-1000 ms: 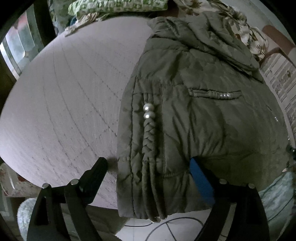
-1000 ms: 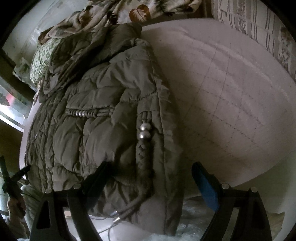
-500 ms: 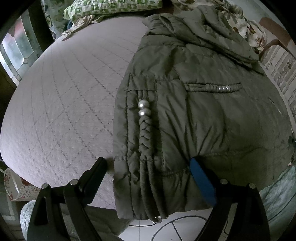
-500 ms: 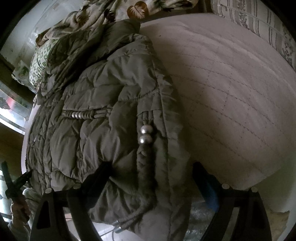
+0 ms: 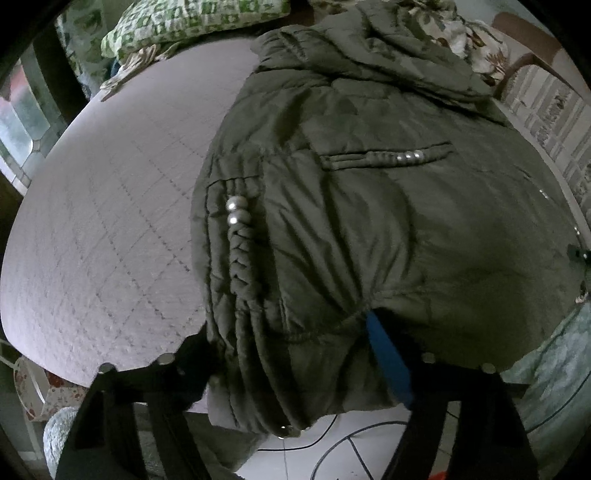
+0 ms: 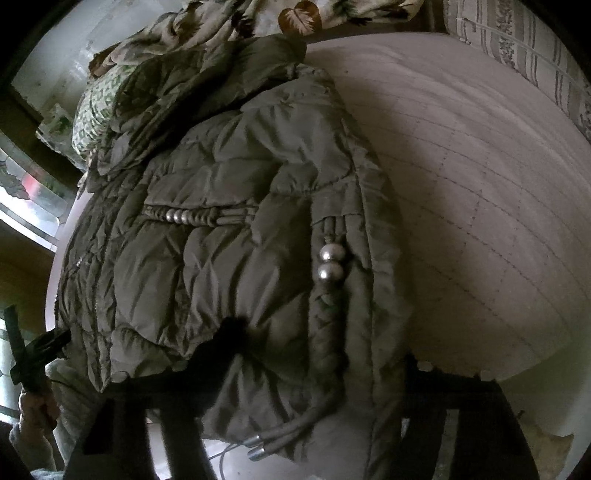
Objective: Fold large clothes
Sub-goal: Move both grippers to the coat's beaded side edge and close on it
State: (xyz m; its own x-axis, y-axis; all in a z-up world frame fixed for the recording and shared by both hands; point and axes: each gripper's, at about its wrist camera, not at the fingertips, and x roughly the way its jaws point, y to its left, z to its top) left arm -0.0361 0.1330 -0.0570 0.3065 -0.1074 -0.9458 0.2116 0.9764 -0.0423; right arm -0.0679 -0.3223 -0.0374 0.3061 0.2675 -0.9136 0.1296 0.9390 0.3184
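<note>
An olive-green quilted puffer jacket point(image 5: 362, 206) lies on a pale quilted bed, its hem hanging over the near edge. It has braided cords with silver beads point(image 5: 236, 214). My left gripper point(image 5: 291, 354) is open, its jaws on either side of the hem's left corner, the blue pad point(image 5: 388, 362) under the fabric. In the right wrist view the jacket point(image 6: 221, 258) fills the left half. My right gripper point(image 6: 321, 354) is open, its jaws on either side of the hem's right corner, near the beaded cord point(image 6: 330, 264).
The bed cover point(image 5: 103, 221) stretches left of the jacket, and right of it in the right view point(image 6: 480, 203). Green patterned pillows point(image 5: 192, 22) and a leaf-print blanket point(image 6: 295, 14) lie at the head. Cables run on the floor point(image 5: 332, 450) below the bed edge.
Both grippers have moved forward onto the jacket's hem; the fabric now lies between the jaws of each. The jaws have stayed open.
</note>
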